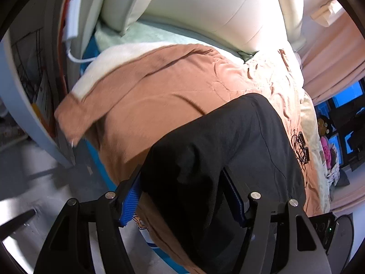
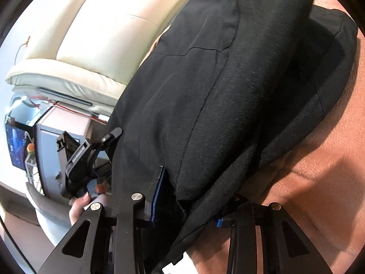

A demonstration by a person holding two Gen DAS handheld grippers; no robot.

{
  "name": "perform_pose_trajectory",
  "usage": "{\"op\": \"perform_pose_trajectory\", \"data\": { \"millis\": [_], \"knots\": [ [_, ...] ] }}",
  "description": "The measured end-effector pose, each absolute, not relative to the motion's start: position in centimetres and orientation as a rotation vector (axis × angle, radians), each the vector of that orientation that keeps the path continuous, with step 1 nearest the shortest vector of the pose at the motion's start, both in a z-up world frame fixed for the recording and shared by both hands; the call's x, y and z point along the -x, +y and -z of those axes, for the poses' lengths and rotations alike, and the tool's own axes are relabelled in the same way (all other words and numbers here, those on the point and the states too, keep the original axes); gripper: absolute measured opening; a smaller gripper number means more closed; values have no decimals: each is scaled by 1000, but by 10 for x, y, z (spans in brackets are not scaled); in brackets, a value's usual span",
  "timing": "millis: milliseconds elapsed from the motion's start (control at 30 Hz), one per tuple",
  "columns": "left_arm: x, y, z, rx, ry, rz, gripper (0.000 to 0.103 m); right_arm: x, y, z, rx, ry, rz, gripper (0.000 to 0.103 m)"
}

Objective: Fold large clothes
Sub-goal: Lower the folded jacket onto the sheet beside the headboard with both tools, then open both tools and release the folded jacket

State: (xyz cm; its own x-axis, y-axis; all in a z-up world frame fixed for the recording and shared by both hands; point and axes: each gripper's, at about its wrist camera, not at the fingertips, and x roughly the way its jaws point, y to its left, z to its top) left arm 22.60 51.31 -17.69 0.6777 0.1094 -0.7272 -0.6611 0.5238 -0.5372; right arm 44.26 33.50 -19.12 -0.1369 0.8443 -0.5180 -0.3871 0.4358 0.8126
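Note:
A large black garment lies folded over on a bed with a brown quilt. My left gripper stands with its blue-padded jaws apart around the garment's near end, which fills the gap between them. In the right wrist view the black garment fills most of the frame, lying in layers. My right gripper also has its jaws apart, with the cloth's edge draped between and over them. The left gripper, held by a hand, shows at the left in the right wrist view.
A cream padded headboard and a pillow stand at the bed's far end. A tangle of black cables lies on the quilt's right side. Pink curtains hang at the right. Grey floor lies at the left.

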Motion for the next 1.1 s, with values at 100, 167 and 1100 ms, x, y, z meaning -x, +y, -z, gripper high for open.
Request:
{"op": "perform_pose_trajectory", "data": {
  "millis": [100,167,1100],
  "knots": [
    [-217,507,178,938,672,-500,67,-453,321,194,-491,1320,-1097,46],
    [-211,502,178,957,663,-499,67,-464,308,194,-540,1291,-1071,51],
    [-207,463,187,1045,630,-449,57,-502,318,182,-430,1269,-923,36]
  ]
}}
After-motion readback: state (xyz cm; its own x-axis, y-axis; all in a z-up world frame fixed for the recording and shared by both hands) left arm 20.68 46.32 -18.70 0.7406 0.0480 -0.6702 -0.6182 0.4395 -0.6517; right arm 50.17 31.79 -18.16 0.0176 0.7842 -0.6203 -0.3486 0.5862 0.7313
